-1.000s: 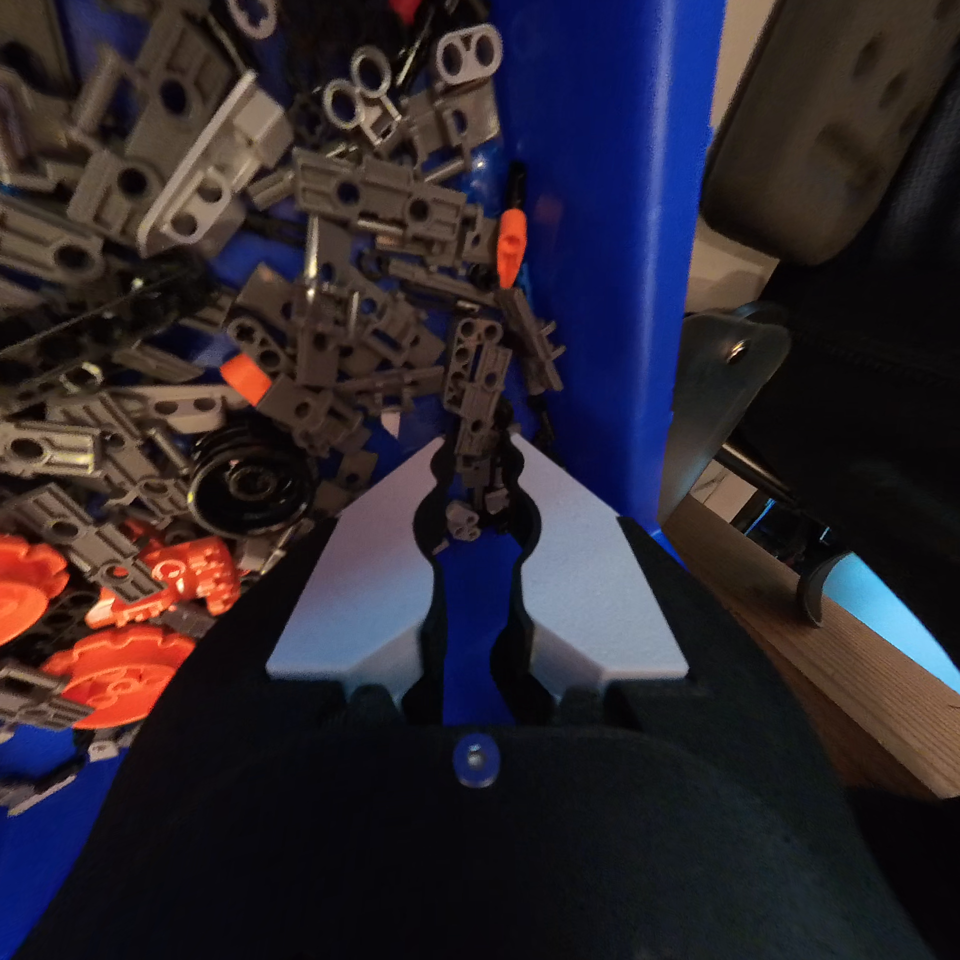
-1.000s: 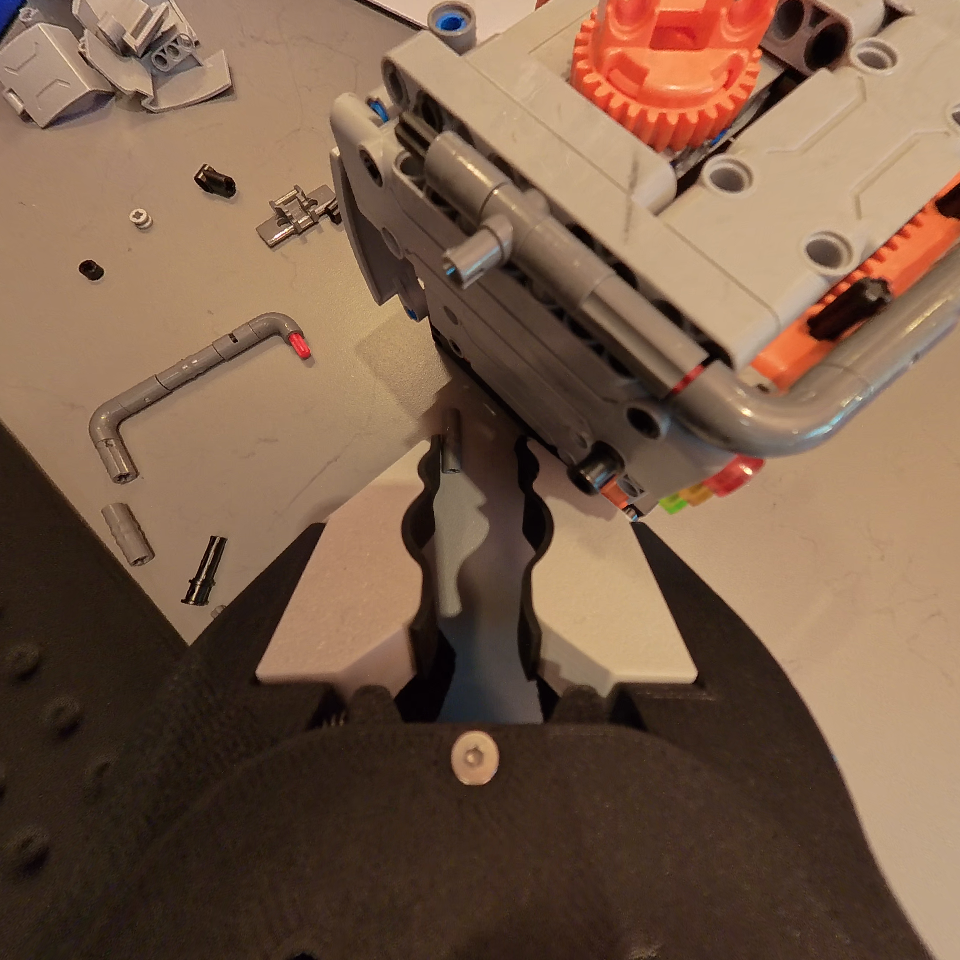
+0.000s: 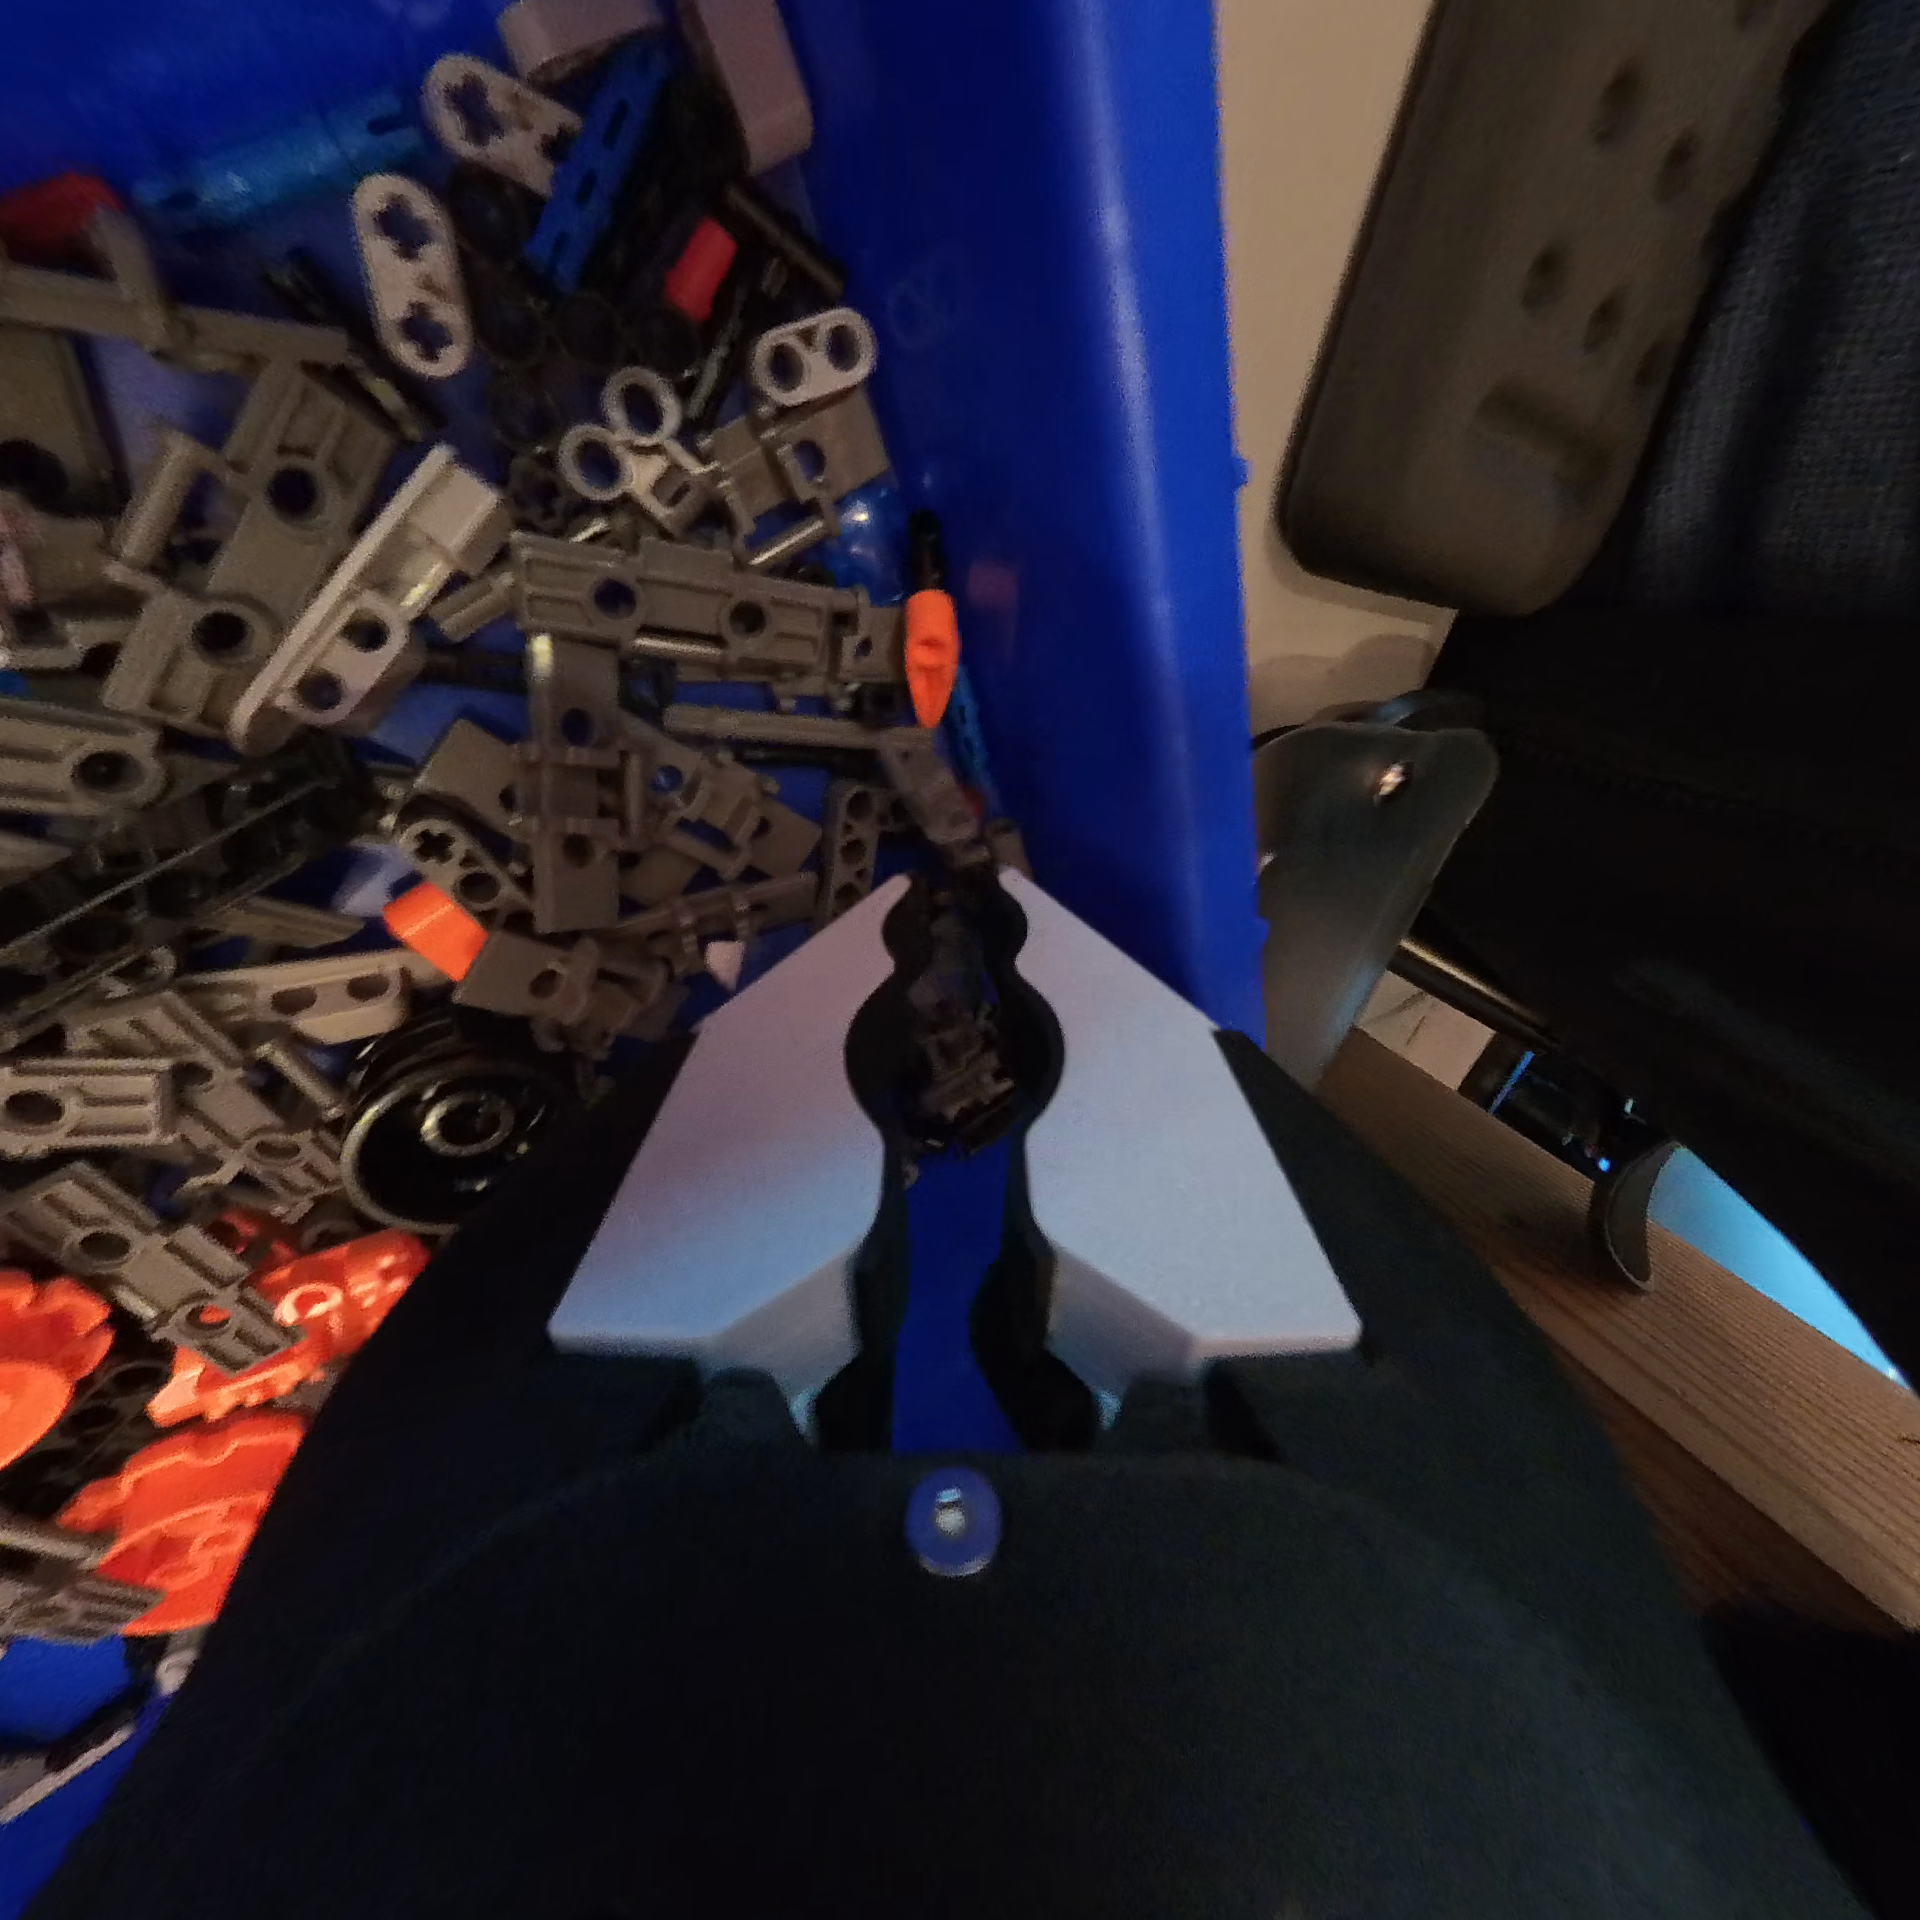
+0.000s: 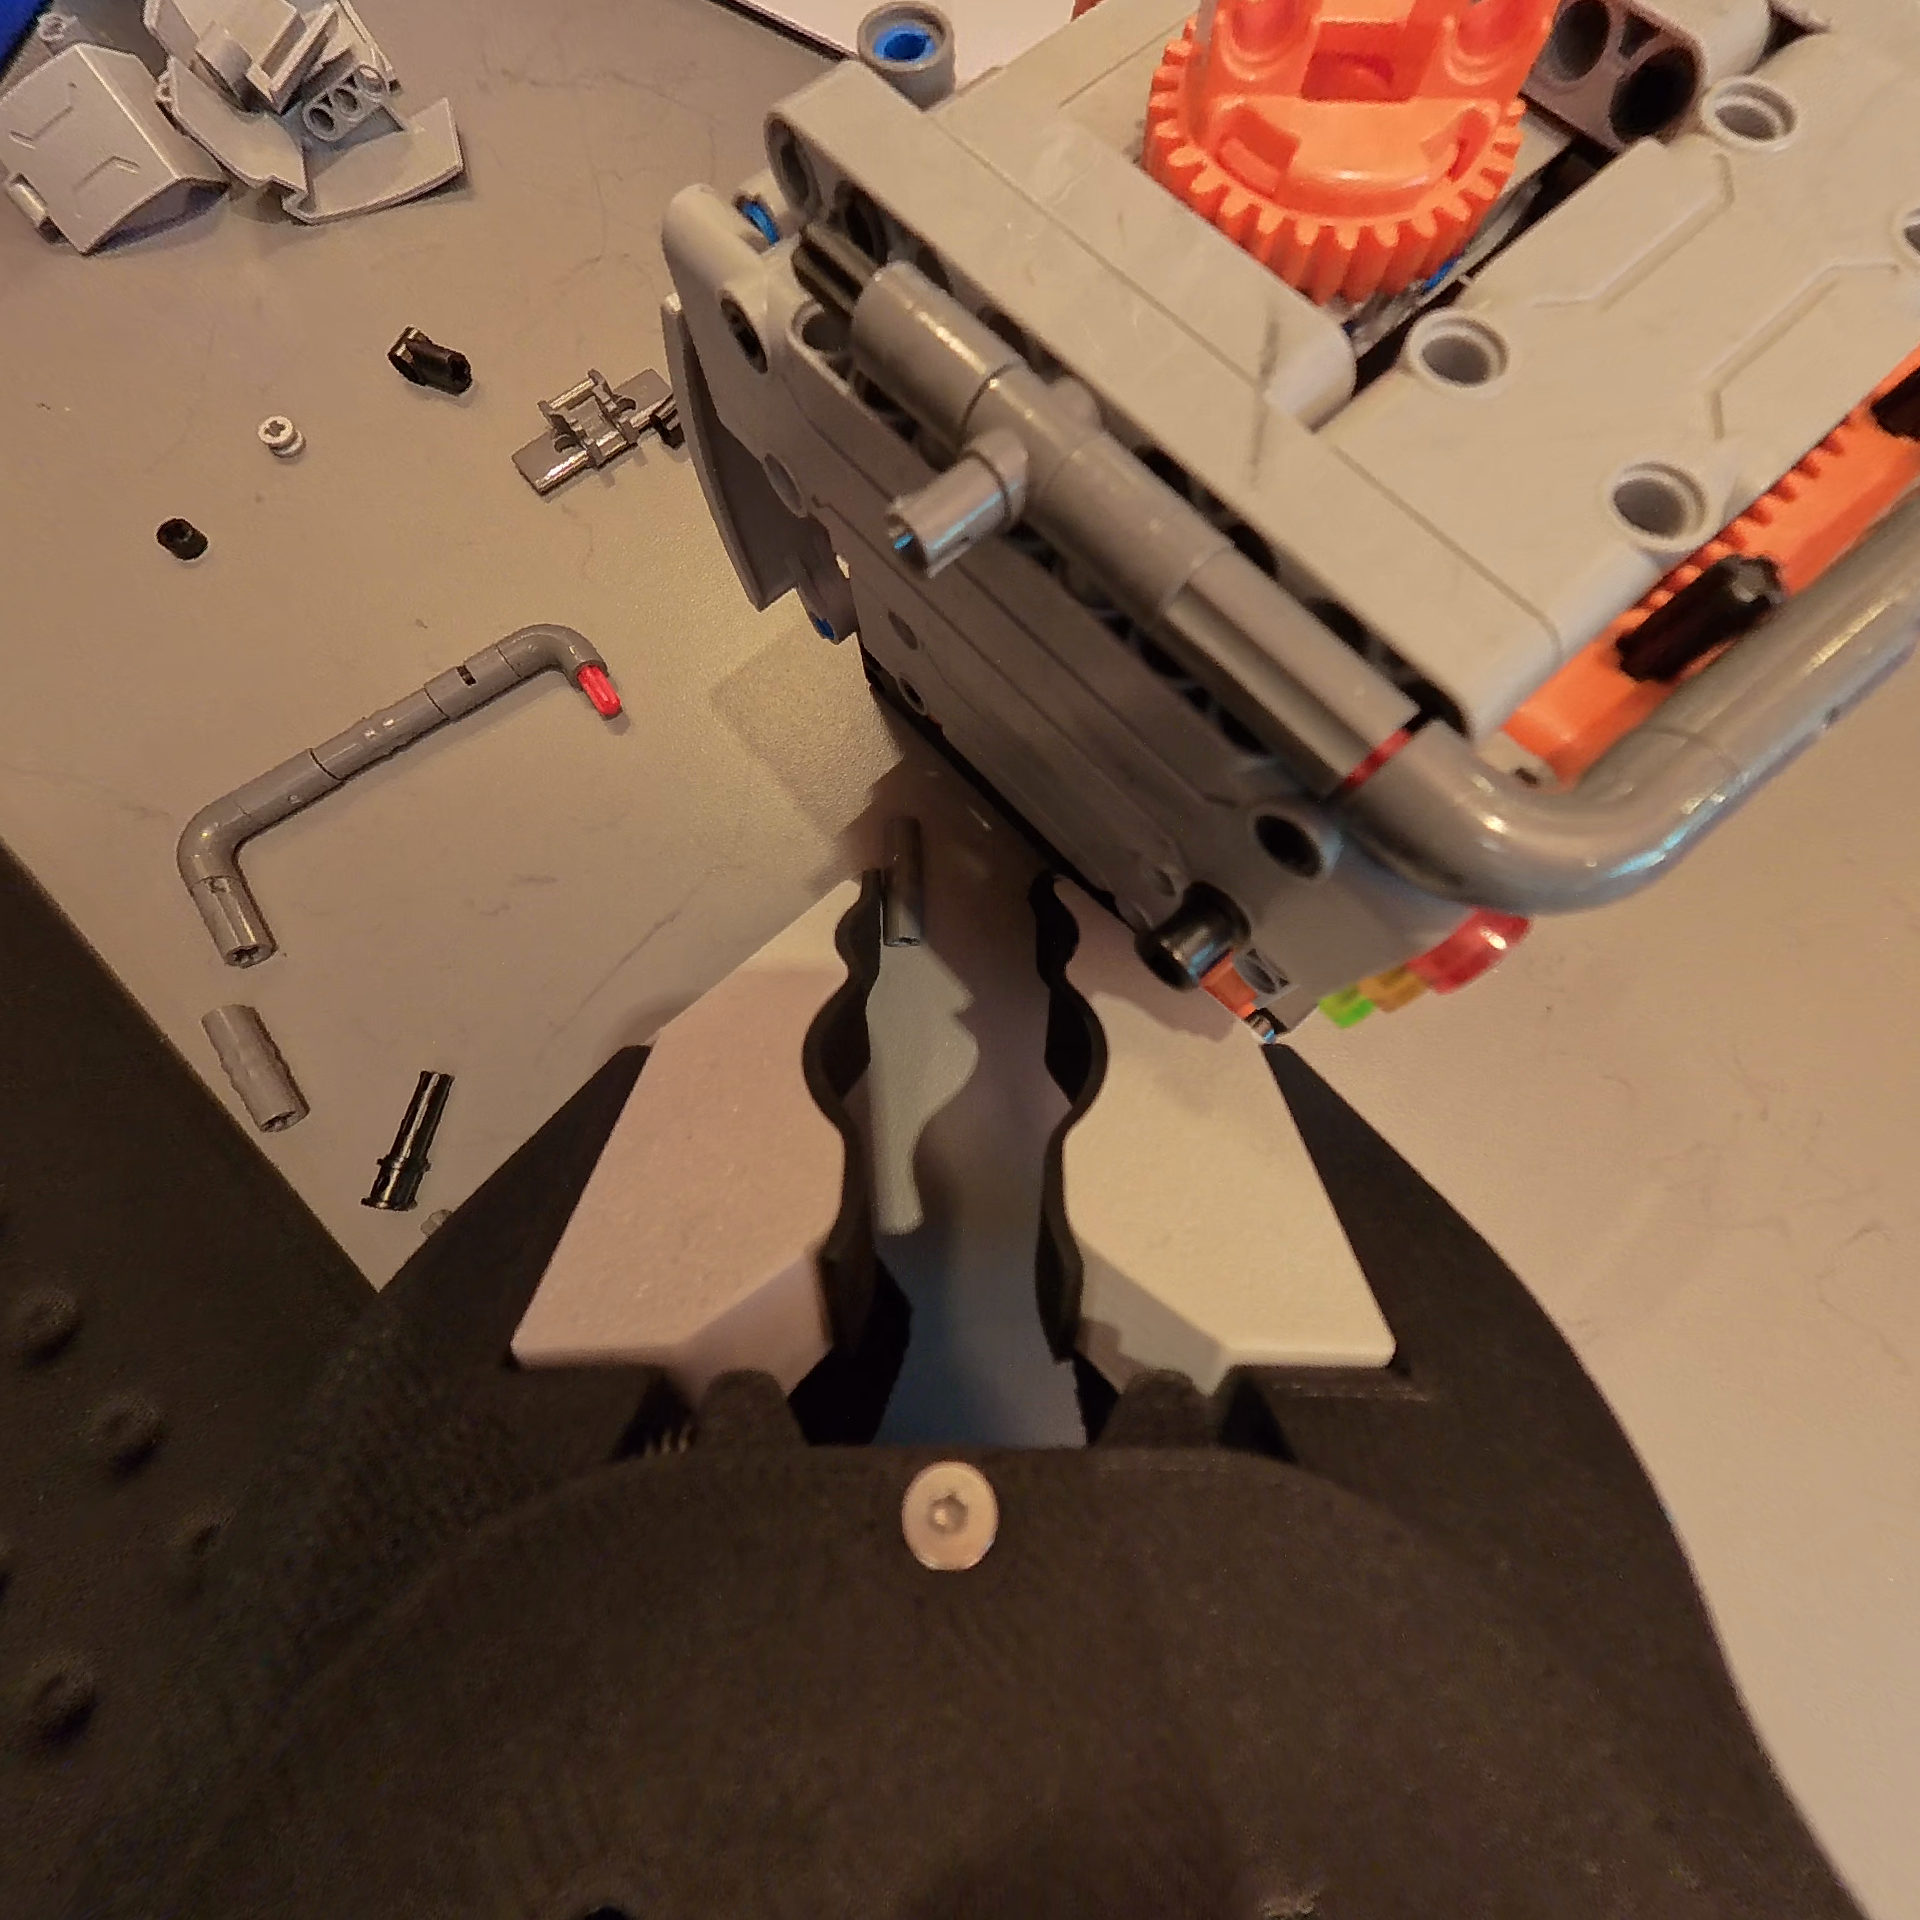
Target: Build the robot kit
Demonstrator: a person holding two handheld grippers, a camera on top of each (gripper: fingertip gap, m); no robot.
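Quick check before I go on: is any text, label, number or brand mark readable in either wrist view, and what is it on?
No text can be read in either view.
Blue bin: possibly a faint moulded mark on the inner wall, too blurred to read.
Grey and orange assembly: no writing visible, only moulded lines.
Loose grey panels on the table: no writing visible.

The left wrist view is dim and bluish, grainy and soft, the parts heaped in the blue bin blurring towards its far end; beside the bin the dark chair sinks into shadow; the right wrist view is warmly and evenly lit, sharp on the grey table, with a soft shadow under the grey block assembly; straight edges bow at both frames' margins.
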